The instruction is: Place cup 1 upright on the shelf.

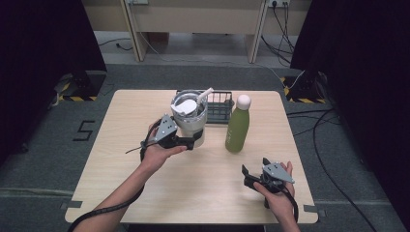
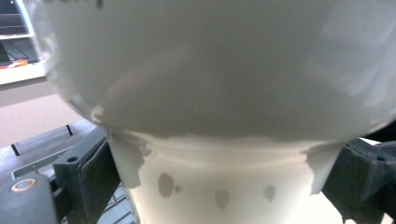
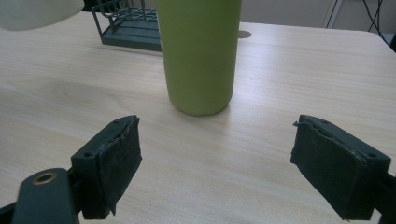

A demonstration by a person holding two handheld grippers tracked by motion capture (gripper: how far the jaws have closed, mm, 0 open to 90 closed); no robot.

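A white tumbler with a clear lid and a straw is held at the table's middle back. My left gripper is shut on its narrow base. In the left gripper view the tumbler looms close, with the pads pressed on both sides of the base. Its bottom seems to hang above the tabletop. A green bottle with a pale cap stands upright to the tumbler's right. My right gripper is open near the front right, its jaws wide apart and facing the bottle.
A black wire rack sits at the back edge of the wooden table, behind the tumbler and the bottle. In the right gripper view the rack lies left of the bottle. Cables trail on the floor at the right.
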